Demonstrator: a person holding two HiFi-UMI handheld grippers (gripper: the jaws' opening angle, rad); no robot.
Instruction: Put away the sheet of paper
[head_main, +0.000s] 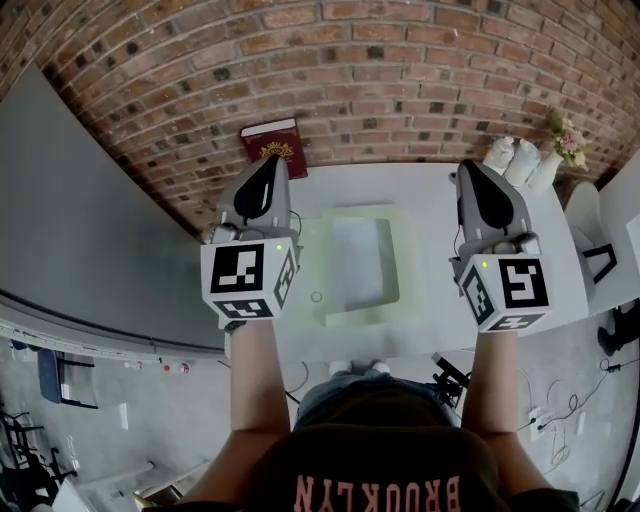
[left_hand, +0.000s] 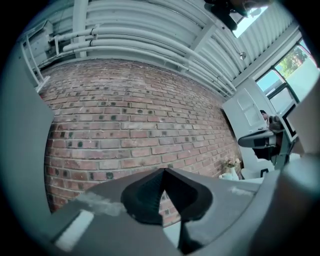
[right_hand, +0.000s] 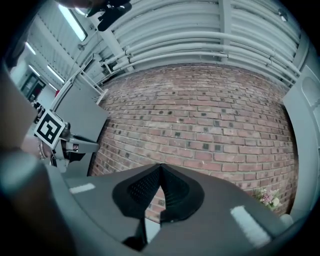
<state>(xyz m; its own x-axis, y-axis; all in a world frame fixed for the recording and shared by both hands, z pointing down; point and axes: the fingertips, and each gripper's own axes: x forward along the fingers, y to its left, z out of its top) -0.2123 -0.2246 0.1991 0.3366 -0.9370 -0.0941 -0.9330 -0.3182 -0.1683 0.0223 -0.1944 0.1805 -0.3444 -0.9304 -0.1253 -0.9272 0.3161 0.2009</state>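
Both grippers are held up over the white table (head_main: 430, 230), and from the head view each hides its own tips behind its body and its marker cube. The gripper views settle it: the left gripper (left_hand: 163, 170) has its ribbed pads pressed tip to tip with nothing between them, and the right gripper (right_hand: 160, 165) is drawn together the same way, also empty. The sheet of paper (head_main: 360, 262) lies flat inside a pale green tray (head_main: 365, 212) at the middle of the table, between the two grippers and below them. It is well apart from both, though its edges blend into the tray floor and are hard to trace. Neither gripper view shows the sheet or the tray; each gripper's own grey body fills the lower half of its view, and above it there is only the brick wall (left_hand: 130, 115). A dark red book (head_main: 272, 145) stands against the wall at the table's far left corner, its lower edge cut off by the left gripper. At the far right corner are flowers (head_main: 566, 138) beside some white objects too small to make out. The person's forearms run out of the head view at the bottom.
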